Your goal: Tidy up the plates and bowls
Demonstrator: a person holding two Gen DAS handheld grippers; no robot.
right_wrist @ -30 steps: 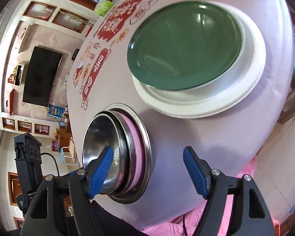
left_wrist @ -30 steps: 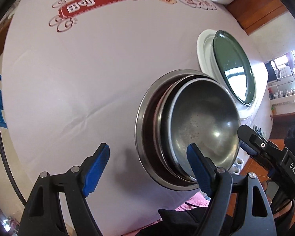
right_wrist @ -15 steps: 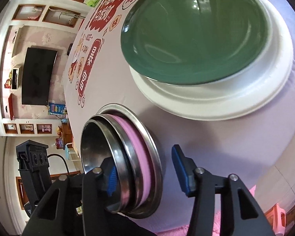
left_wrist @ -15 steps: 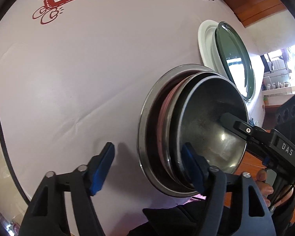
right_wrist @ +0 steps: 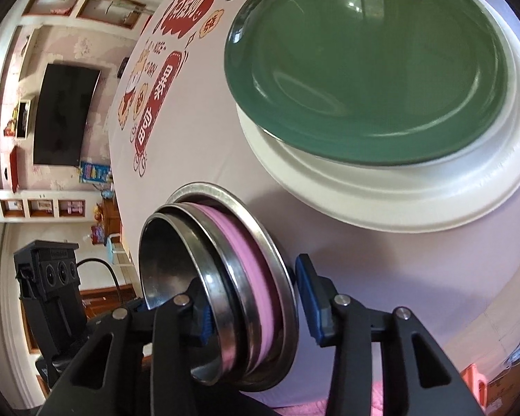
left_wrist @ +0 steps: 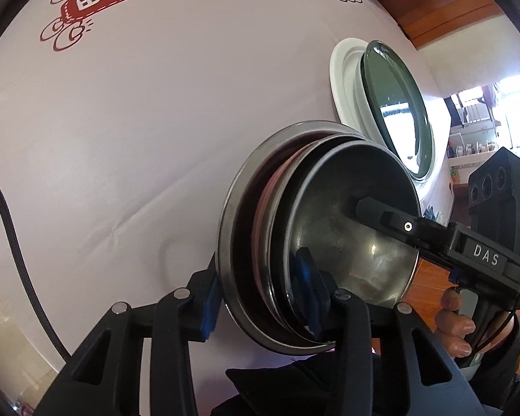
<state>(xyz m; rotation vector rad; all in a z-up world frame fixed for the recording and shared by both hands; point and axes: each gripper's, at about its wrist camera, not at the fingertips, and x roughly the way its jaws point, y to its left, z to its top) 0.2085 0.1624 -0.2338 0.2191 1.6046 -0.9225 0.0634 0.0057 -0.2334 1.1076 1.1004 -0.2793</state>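
As both sets of jaws have just been closing, the left gripper and the right gripper each straddle the rim of the stack of bowls from opposite sides, one blue pad inside the top bowl and one outside the widest. In the left wrist view the pads appear pressed on the near rims; in the right wrist view the inner pad touches the rims, while a sliver of gap shows at the outer pad, so that hold looks unfinished. The stack sits directly between each tool's fingers on the tablecloth, with the green plate on the white plate just ahead of the right gripper. Nested steel with a pink bowl sandwiched inside, the load is likely stiff, fairly heavy and slick; gripping through all rims, on opposite sides, should keep the layers from sliding apart.
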